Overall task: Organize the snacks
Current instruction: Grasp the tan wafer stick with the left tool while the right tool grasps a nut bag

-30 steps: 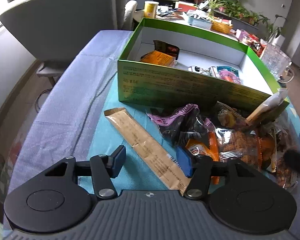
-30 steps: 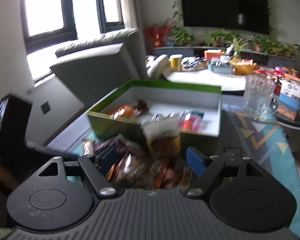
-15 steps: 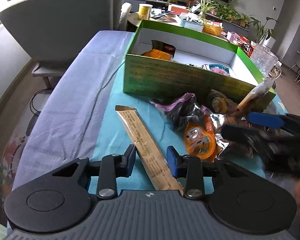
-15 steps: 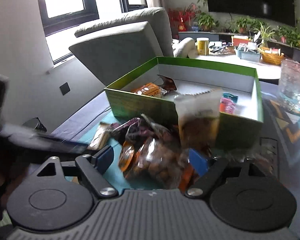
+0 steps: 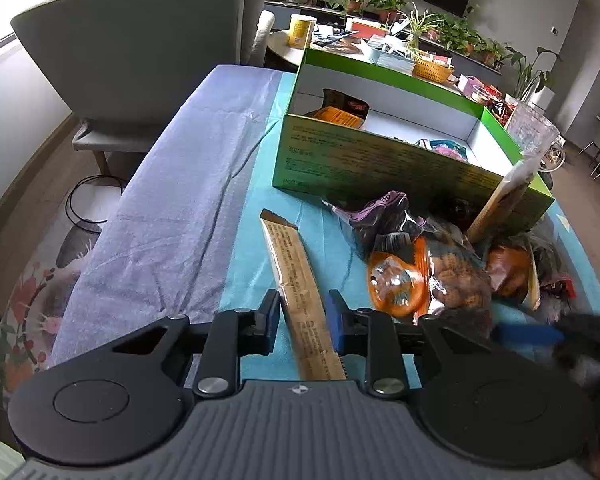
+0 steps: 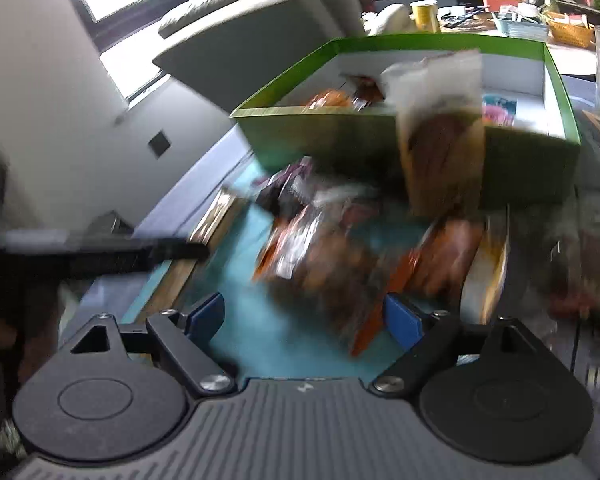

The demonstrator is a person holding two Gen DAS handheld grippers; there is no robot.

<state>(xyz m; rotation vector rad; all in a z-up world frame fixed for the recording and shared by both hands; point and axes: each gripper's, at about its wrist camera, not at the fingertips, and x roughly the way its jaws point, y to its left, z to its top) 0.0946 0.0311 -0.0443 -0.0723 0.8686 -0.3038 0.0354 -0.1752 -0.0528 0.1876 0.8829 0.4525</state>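
A long brown snack packet (image 5: pixel 290 256) lies on the teal cloth, and my left gripper (image 5: pixel 302 312) is shut on its near end, one pad against each long edge. A heap of snack bags (image 5: pixel 428 276) sits to its right, in front of the open green box (image 5: pixel 380 164), which holds a few packets. In the blurred right wrist view, my right gripper (image 6: pixel 304 320) hangs open just over the near edge of the heap (image 6: pixel 328 256), with an orange bag's corner reaching between the pads. A tall packet (image 6: pixel 440 148) leans on the box wall (image 6: pixel 332 136).
A purple cloth (image 5: pixel 172 220) covers the table's left part, and a grey armchair (image 5: pixel 140 40) stands beyond it. A glass jug (image 5: pixel 532 132) stands right of the box. A cluttered round table (image 5: pixel 340 40) and plants lie behind.
My left gripper's jaws have closed in on the brown packet. The right gripper has tipped downward and sunk toward the heap of bags.
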